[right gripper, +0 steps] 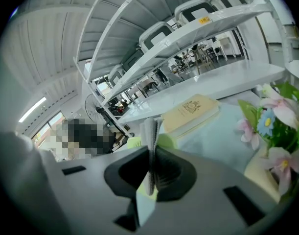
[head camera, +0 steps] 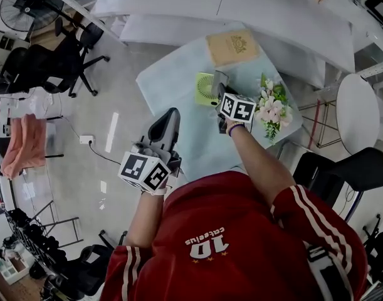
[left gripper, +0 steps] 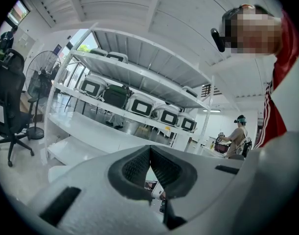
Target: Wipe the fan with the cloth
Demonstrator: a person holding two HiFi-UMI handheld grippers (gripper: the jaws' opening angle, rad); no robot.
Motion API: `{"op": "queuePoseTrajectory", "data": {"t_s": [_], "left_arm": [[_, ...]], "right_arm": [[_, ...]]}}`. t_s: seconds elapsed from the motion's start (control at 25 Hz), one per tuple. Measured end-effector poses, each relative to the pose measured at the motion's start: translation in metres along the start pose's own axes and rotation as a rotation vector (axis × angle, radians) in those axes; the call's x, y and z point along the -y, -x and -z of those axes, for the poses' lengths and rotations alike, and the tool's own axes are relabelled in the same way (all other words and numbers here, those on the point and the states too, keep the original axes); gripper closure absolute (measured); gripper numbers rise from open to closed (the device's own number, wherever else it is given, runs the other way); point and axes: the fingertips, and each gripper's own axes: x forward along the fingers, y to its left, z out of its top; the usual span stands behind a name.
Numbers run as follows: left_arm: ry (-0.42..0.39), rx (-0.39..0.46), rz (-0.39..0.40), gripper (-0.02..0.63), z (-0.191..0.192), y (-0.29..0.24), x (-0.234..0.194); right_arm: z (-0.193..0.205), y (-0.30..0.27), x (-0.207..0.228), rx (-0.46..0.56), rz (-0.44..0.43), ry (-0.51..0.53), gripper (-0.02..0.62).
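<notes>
A small green fan (head camera: pixel 206 88) stands on the table with the pale blue cover (head camera: pixel 172 80). My right gripper (head camera: pixel 220 88) is right beside the fan's right side, shut on a thin grey cloth (right gripper: pixel 150 148) that stands up between its jaws. In the right gripper view the fan (right gripper: pixel 166 141) shows green just behind the cloth. My left gripper (head camera: pixel 171 119) hangs off the table's near left corner. It points away at white shelves, with its jaws (left gripper: pixel 150 153) meeting at the tips and nothing between them.
A yellow book (head camera: pixel 232 46) lies at the table's far side, and a bunch of flowers (head camera: pixel 272 108) stands at its right edge. Black office chairs (head camera: pixel 59 61) stand on the floor to the left. A round white table (head camera: pixel 357 111) and a dark chair (head camera: pixel 360 168) are to the right.
</notes>
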Motion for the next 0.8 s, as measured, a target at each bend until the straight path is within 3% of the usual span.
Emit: {"op": "queuePoseTrajectory", "data": {"t_s": [0.8], "left_arm": [[-0.008, -0.02, 0.101, 0.601, 0.004, -0.01, 0.024]], "right_arm": [[0.0, 0.032, 0.027, 0.043, 0.078, -0.016, 0.572]]}}
